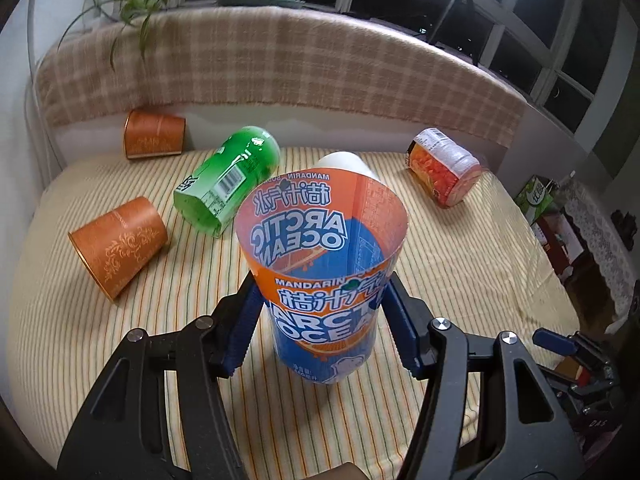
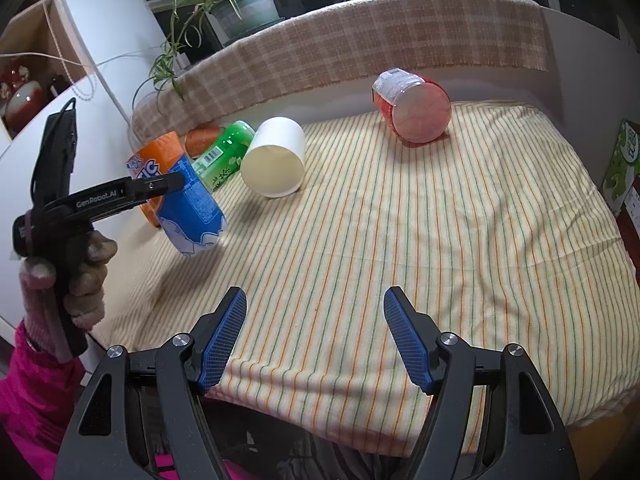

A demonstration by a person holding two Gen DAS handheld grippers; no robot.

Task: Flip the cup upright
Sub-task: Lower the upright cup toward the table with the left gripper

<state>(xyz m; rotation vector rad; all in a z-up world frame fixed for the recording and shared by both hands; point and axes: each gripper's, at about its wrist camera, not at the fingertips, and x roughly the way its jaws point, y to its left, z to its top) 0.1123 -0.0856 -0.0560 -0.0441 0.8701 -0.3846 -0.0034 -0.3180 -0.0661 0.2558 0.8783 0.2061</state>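
While we looked through each wrist camera in turn, we noted the following.

Left wrist view, tool: our left gripper (image 1: 320, 316) was closed on the Arctic Ocean cup (image 1: 322, 280), blue pads pressed to its two sides.
Left wrist view, cup: it stood mouth-up between the fingers, its base low over the striped cloth (image 1: 460, 272); we could not tell whether it touched.
Left wrist view, around the cup: a green cup (image 1: 228, 180) lay behind it to the left, a white cup (image 1: 346, 164) directly behind, a red cup (image 1: 444, 166) behind to the right, and two orange cups (image 1: 118, 246) (image 1: 154, 134) lay further left.

Right wrist view, tool: our right gripper (image 2: 316, 336) was spread wide, holding nothing.
Right wrist view, cup: the Arctic Ocean cup (image 2: 188, 208) hung tilted, clear of the cloth, far left of that gripper, clamped by the left gripper (image 2: 160, 188) in a gloved hand (image 2: 68, 276).
Right wrist view, around the cup: the white cup (image 2: 276, 158) lay just right of it, mouth toward us.
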